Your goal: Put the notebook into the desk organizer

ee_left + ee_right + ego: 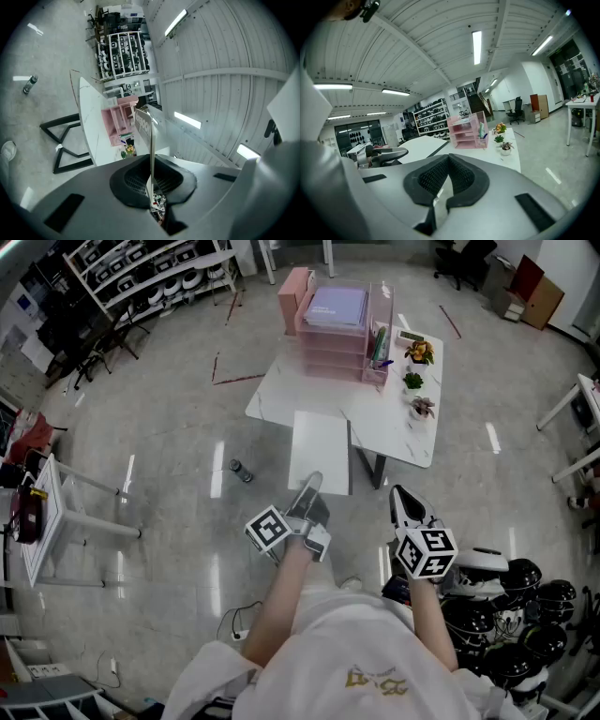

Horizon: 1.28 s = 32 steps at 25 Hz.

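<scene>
Left gripper (pixel 310 486) is clamped right down on the near edge of the notebook (pixel 321 451). In the left gripper view, only the thin edge shows between the pads. So it's held out in the air, short of the white table (pixel 398 432) and well apart from the pink desk organizer (pixel 330 334) at the far end. Right gripper (pixel 403 498) has its jaws together with nothing in them.

My worry is that one-edge pinch: the notebook could droop or swivel on the way. A sagging corner would probably catch a tray lip and shove the organizer, or clip the little potted plants (pixel 413 381) just beside it. The top tray also already has a purple pad (pixel 335 306).
</scene>
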Available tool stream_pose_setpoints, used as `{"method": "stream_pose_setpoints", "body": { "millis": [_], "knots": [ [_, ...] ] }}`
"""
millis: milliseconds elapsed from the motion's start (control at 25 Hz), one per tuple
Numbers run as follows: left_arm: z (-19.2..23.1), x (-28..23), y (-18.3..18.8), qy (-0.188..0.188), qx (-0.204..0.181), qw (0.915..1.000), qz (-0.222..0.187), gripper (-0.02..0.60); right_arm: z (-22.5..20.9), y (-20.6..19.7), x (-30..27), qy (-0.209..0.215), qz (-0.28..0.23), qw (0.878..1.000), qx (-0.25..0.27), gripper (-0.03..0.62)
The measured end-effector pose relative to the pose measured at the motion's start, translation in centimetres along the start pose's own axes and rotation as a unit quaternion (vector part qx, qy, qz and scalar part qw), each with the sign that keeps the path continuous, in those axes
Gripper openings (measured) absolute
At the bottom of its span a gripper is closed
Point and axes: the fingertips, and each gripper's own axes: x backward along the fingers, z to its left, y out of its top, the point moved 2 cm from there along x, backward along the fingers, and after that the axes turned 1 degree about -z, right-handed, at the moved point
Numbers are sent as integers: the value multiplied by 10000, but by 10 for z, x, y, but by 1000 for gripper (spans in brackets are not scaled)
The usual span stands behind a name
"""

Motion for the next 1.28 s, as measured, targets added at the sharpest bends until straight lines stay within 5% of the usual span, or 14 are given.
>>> {"method": "stream_pose_setpoints", "body": {
  "millis": [240,680,960,1280],
  "knots": [
    [-1,17,-6,196,-157,9997,60,28,3,-1,14,10,-30,10000,-93,9],
    [6,1,15,103,102,9999,18,28,-2,-2,-15,-29,-30,9995,-319,9],
    [41,-48,69,177,207,9995,188,28,-8,4,-89,-238,116,9991,-339,9],
    [89,-131,174,260,325,9980,474,28,-11,43,-213,-560,195,9976,-359,9]
  ]
}}
